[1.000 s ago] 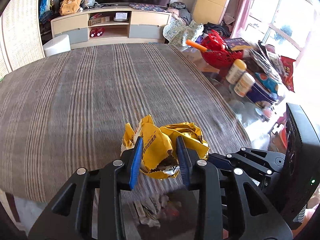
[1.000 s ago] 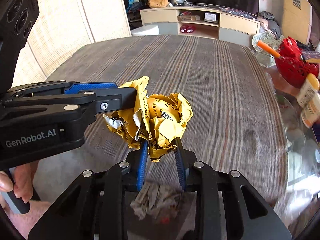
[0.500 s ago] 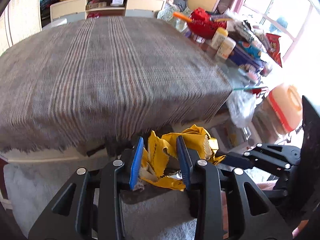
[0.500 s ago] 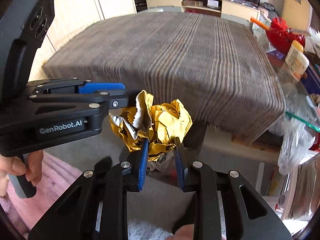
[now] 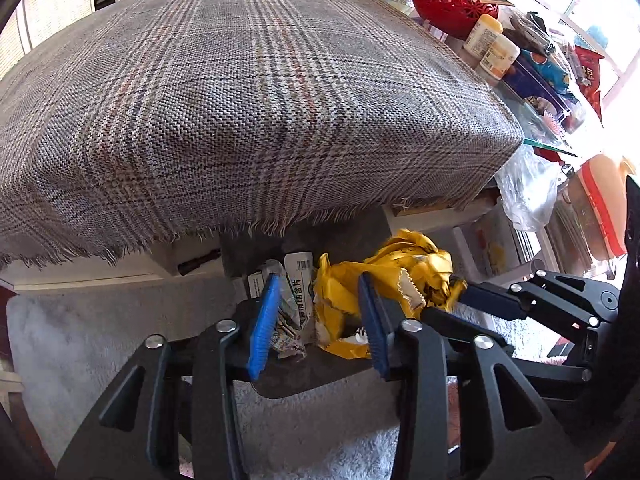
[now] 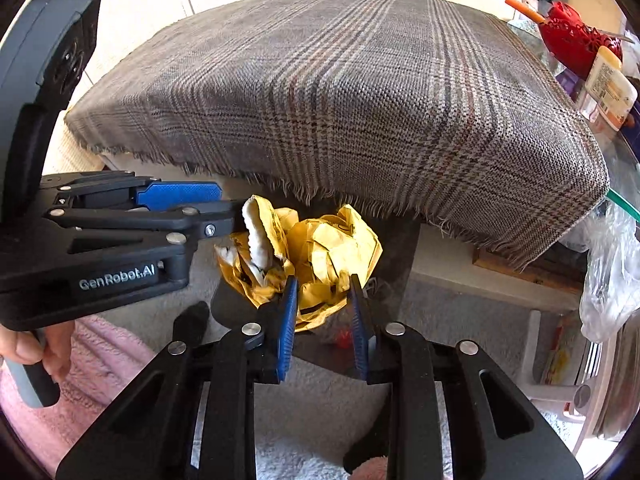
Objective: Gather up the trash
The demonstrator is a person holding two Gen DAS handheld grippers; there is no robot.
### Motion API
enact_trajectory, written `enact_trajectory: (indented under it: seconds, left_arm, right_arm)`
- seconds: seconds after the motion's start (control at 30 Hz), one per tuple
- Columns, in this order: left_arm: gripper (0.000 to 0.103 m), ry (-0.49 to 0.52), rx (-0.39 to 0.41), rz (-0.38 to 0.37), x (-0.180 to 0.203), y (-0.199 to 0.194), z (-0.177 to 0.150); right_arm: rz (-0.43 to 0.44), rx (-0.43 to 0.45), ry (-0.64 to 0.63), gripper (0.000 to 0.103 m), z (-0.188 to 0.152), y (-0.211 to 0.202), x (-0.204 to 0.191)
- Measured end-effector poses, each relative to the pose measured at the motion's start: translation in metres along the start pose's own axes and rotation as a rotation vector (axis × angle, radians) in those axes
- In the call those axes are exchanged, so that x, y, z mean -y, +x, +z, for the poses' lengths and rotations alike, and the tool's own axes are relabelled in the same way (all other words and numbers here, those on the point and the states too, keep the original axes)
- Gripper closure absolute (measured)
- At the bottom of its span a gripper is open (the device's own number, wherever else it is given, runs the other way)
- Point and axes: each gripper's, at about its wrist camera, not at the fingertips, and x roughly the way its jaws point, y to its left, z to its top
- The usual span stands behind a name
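Tablecloth (image 5: 248,92), coarse grey plaid weave with a frayed fringe, drapes over the table edge above a dark bin (image 5: 304,376) on pale shaggy carpet. Crumpled yellow wrapper (image 6: 336,252) hangs over the bin mouth, the right gripper (image 6: 322,308) pinching its lower folds between ribbed blue pads. Left gripper (image 5: 320,312) jaws are opening, the wrapper's torn white-edged end loose between them beside printed packets (image 5: 298,300).

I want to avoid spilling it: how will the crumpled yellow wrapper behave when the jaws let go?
The yellow wrapper looks thin and creased, so probably light and floppy. Its torn edges suggest it rips easily. Left gripper jaws are opening; it may spring open slightly.
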Motion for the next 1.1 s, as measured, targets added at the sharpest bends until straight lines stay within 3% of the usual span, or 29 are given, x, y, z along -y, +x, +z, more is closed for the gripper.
enact_trajectory:
  seconds: [0.07,0.13,0.17,0.23,0.3,0.37,0.43,0.77,1.1]
  left_arm:
    - [0.059,-0.006,0.000,0.006,-0.002,0.002,0.001]
    - [0.045,-0.015,0.001,0.016,-0.006,0.002,0.002]
    - [0.042,-0.017,0.005,0.025,-0.007,0.001,0.003]
    - [0.032,-0.017,0.019,0.044,-0.009,-0.002,0.004]
    - [0.023,-0.016,0.040,0.060,-0.011,-0.006,0.004]
    - [0.017,-0.011,0.060,0.073,-0.012,-0.011,0.004]
    - [0.008,-0.013,0.070,0.074,-0.014,-0.014,0.002]
    - [0.008,-0.027,0.126,0.099,-0.021,-0.033,-0.002]
    - [0.008,-0.054,0.341,0.153,-0.014,-0.089,-0.006]
  right_arm:
    - [-0.010,0.005,-0.001,0.075,0.002,-0.001,0.001]
    - [-0.020,0.009,0.015,0.062,0.003,-0.001,0.006]
    - [-0.031,0.007,0.022,0.048,0.003,0.000,0.008]
    - [-0.049,0.014,0.033,0.041,0.002,0.000,0.013]
    - [-0.076,0.010,0.046,0.021,0.000,0.001,0.017]
    - [-0.079,0.009,0.065,0.016,-0.001,0.002,0.022]
    - [-0.080,0.000,0.088,0.003,-0.003,0.004,0.026]
    - [-0.101,0.038,0.170,0.003,-0.003,-0.009,0.045]
    - [-0.164,0.258,0.168,0.003,0.007,-0.062,0.042]
